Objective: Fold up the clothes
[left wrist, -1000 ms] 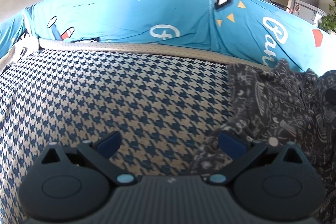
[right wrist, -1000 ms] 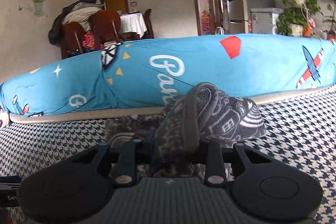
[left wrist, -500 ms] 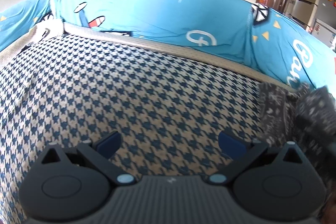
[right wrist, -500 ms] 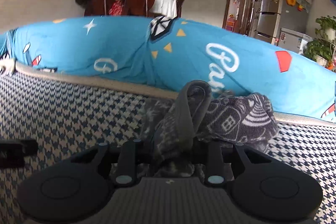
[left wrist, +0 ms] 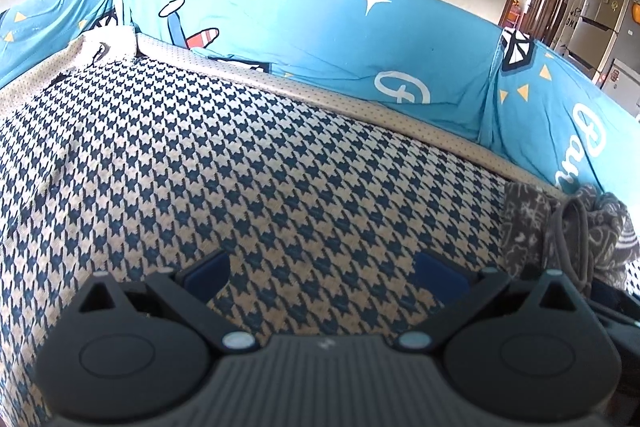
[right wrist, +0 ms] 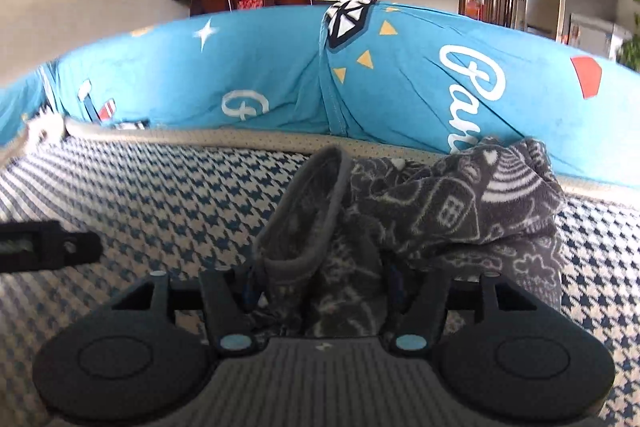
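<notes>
Right gripper [right wrist: 320, 287] jaws wider than a second ago and opening; grey patterned garment [right wrist: 440, 211] bunched between them, grip releasing onto the houndstooth cover [right wrist: 180, 195]. Left gripper [left wrist: 322, 275] empty, spread, garment off to its right. Judged: placement finishing.

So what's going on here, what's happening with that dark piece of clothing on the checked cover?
A person is folding clothes with two handheld grippers. The right gripper has the bunched dark patterned garment between its fingers and is opening, letting it down onto the houndstooth cover beside the blue cushion. The left gripper is open and empty over bare cover, off to the garment's side.
</notes>
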Available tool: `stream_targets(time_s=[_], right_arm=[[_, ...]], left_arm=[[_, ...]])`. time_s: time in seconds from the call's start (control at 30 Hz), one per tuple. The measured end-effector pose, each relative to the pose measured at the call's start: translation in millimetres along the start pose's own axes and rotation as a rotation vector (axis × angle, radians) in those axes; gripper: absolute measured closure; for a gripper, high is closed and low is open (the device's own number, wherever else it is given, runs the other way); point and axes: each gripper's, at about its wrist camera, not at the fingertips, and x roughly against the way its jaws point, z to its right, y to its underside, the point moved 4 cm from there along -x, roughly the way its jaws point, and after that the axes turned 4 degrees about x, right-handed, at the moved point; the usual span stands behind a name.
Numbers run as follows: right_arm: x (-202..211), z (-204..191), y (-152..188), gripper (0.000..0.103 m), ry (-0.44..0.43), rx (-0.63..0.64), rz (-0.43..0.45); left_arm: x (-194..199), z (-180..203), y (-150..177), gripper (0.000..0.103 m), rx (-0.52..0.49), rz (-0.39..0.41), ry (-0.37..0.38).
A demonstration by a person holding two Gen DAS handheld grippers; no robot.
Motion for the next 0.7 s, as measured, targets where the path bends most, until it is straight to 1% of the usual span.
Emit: stream_targets(time_s=[0.3, 0.37, 0.43, 0.5, 0.53, 0.6, 0.63, 0.7], right_arm=[[35.2, 32.3, -3.6, 0.044, -0.136, -0.141, -0.019], [41.1, 38.8, -4.5, 0.049, -0.162, -0.166, -0.016], [46.1, 45.1, -6.0, 0.058, -0.179, -0.184, -0.011], [51.0, 51.3, -6.0, 0.064, -0.174, -0.188, -0.007], [51.2, 54.7, -6.0, 0.069, -0.161, -0.187, -0.008], [50.4, 61.9, -5.1, 0.075, -0.131, -0.190, -0.014], [48.8, 65.4, -3.5, 0.077, -0.114, -0.191, -0.024], [43.2, 69.0, 1.3, 0.078, -0.082, -0.174, -0.055]], left_arm=[[2.2, 9.5, -2.1, 0.000, 0.007, 0.010, 0.016], [2.3, 12.3, -1.7, 0.000, 0.005, 0.010, 0.020], [2.4, 15.2, -1.2, 0.000, 0.003, 0.010, 0.023], [2.4, 18.3, -0.5, 0.000, -0.001, 0.012, 0.025], [1.9, 20.0, 0.2, 0.000, -0.004, 0.010, 0.027], [1.0, 23.3, 1.7, 0.000, -0.010, 0.008, 0.029], [0.5, 24.9, 2.7, 0.000, -0.012, 0.006, 0.031], [-0.5, 28.3, 4.8, 0.000, -0.016, 0.002, 0.034]])
